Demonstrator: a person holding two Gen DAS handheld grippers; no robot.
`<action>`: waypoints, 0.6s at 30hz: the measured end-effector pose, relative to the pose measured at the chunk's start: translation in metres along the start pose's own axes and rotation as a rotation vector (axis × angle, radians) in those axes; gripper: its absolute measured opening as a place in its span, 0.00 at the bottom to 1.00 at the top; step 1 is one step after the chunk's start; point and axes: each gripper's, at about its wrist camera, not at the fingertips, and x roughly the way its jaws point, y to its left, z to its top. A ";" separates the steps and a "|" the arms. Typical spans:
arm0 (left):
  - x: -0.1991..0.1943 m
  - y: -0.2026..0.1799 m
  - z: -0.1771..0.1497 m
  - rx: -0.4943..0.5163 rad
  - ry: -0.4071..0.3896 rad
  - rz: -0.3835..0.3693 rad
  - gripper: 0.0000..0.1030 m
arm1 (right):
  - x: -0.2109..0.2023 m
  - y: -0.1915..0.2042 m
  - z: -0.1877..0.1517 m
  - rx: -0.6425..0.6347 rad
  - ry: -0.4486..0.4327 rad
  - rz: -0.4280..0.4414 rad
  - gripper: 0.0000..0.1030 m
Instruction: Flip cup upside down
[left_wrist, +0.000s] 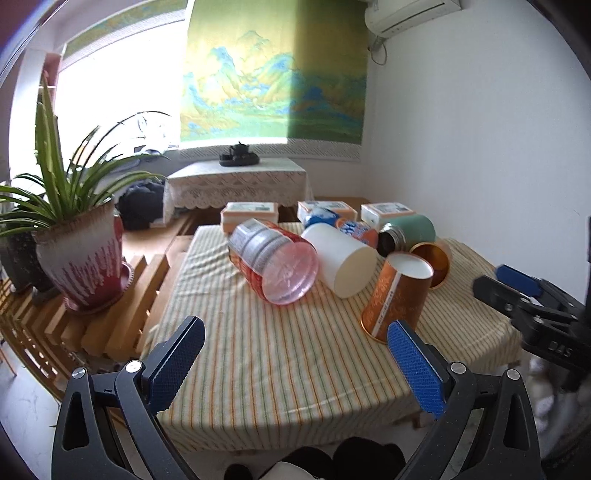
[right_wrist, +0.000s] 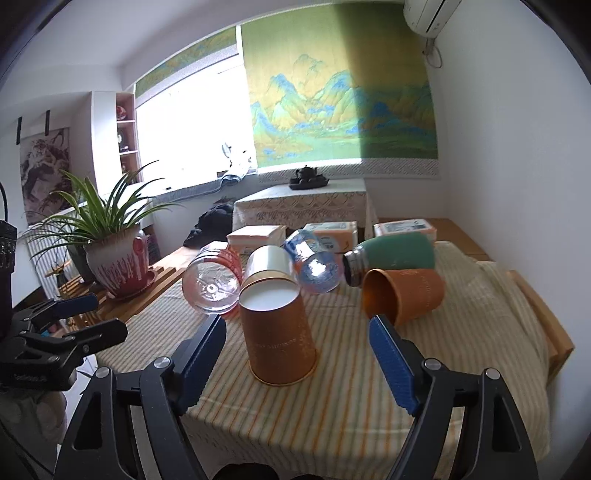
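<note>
An orange paper cup (right_wrist: 277, 334) stands upside down on the striped cloth, white base up; it also shows in the left wrist view (left_wrist: 397, 299). My right gripper (right_wrist: 297, 328) is open, its blue fingers either side of the cup without touching, a little nearer the camera. My left gripper (left_wrist: 295, 334) is open and empty over the cloth's near part, left of the cup. A second orange cup (right_wrist: 402, 293) lies on its side behind, mouth toward the camera.
Lying behind the cup: a clear pink cup (left_wrist: 280, 264), a white cup (left_wrist: 341, 260), a blue-patterned cup (right_wrist: 314, 266), a green flask (right_wrist: 391, 254). Boxes (left_wrist: 249, 214) line the table's far edge. A potted plant (left_wrist: 79, 258) stands left on a wooden rack.
</note>
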 end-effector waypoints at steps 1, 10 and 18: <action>-0.002 -0.001 0.001 -0.002 -0.012 0.014 0.98 | -0.003 -0.001 0.000 0.004 -0.002 -0.008 0.75; -0.019 -0.005 0.007 -0.026 -0.126 0.127 0.99 | -0.034 -0.017 0.001 0.033 -0.049 -0.149 0.77; -0.029 -0.009 0.006 -0.044 -0.174 0.154 0.99 | -0.045 -0.017 0.000 0.055 -0.079 -0.233 0.77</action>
